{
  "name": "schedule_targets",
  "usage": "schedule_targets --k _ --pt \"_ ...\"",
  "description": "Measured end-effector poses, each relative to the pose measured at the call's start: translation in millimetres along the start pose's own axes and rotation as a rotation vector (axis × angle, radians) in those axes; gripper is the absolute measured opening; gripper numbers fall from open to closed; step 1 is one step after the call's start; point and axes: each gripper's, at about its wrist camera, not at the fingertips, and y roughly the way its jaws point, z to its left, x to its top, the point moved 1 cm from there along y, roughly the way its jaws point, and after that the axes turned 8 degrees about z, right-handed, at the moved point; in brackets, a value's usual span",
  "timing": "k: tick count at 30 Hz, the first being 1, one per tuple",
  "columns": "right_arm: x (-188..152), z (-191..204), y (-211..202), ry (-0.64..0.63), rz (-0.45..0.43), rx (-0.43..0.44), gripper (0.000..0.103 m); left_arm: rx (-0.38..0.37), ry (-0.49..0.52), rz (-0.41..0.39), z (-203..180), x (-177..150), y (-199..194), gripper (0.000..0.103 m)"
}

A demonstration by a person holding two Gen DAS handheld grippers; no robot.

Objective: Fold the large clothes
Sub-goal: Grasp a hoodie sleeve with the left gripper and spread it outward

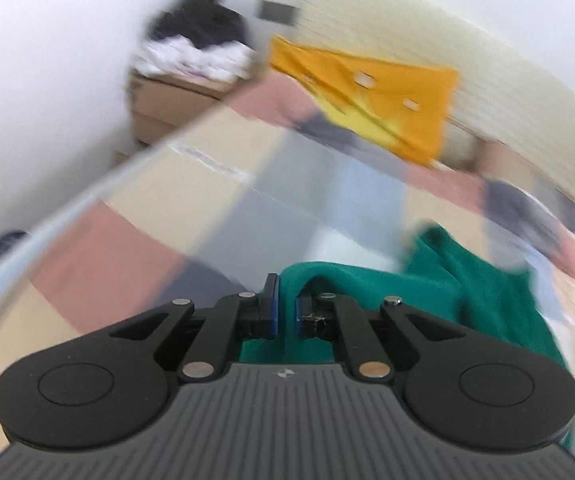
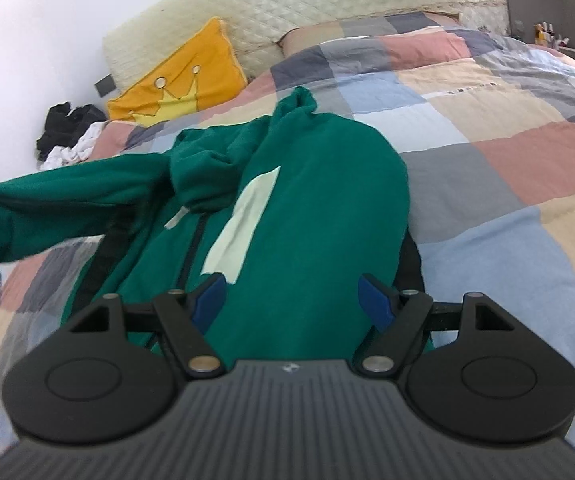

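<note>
1. Two grippers show up, one in each view, and both are close to a big green hoodie (image 2: 311,200).
2. The left gripper (image 1: 286,307) has its blue pads (image 1: 272,308) pulled close together, and a fold of the green cloth sits pinched between them.
3. The left wrist view is very blurry, so small things in it are hard to make out.
4. The right gripper (image 2: 292,302) has its blue pads (image 2: 374,300) spread wide apart, and it pinches nothing.
5. Green cloth fills the gap between the right gripper's pads, but I cannot tell if they touch it.
6. The hoodie lies on a bed with a checked blanket (image 2: 487,152) of pink, blue, grey and tan squares.
7. One sleeve (image 2: 39,208) sticks out to the left of the right wrist view and is lifted off the blanket, with its cuff hanging down.
8. The hoodie has a dark zipper (image 2: 193,248) down the front and a pale patch (image 2: 243,220) beside it.
9. The hood (image 2: 203,176) is bunched up near the top of the hoodie.
10. An orange pillow (image 2: 183,76) with a yellow crown leans at the head of the bed, well apart from the hoodie.
11. A cream padded headboard (image 2: 327,4) stands behind the pillow.
12. A heap of black and white clothes (image 2: 67,136) lies beside the bed near the white wall.
13. In the left wrist view that heap sits on top of brown boxes (image 1: 167,100).
</note>
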Motion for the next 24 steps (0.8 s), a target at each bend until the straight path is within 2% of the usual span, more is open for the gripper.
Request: schedule_targets --k 6,10,13,18,22,24 --pt "9.7 -5.2 10.7 0.015 -0.009 -0.048 0.075 0.143 -0.092 -0.048 41.5 72.2 76.6 0.008" --pt "18.4 -1.8 19.9 0.026 -0.019 -0.059 0.075 0.222 -0.152 -0.03 83.8 93.8 134.6 0.008" --pt "22.8 4.0 27.0 0.003 -0.025 -0.067 0.075 0.276 -0.156 0.001 109.8 87.7 169.9 0.008" --pt "28.6 10.6 40.6 -0.034 -0.016 -0.075 0.075 0.296 -0.122 0.033 127.6 76.7 213.1 0.008" --pt "29.7 12.1 45.0 -0.041 -0.003 -0.069 0.075 0.301 -0.093 0.047 125.3 68.0 213.5 0.009" --pt "30.3 11.9 43.4 -0.035 -0.002 -0.057 0.075 0.294 -0.082 0.057 121.3 64.6 204.1 0.016"
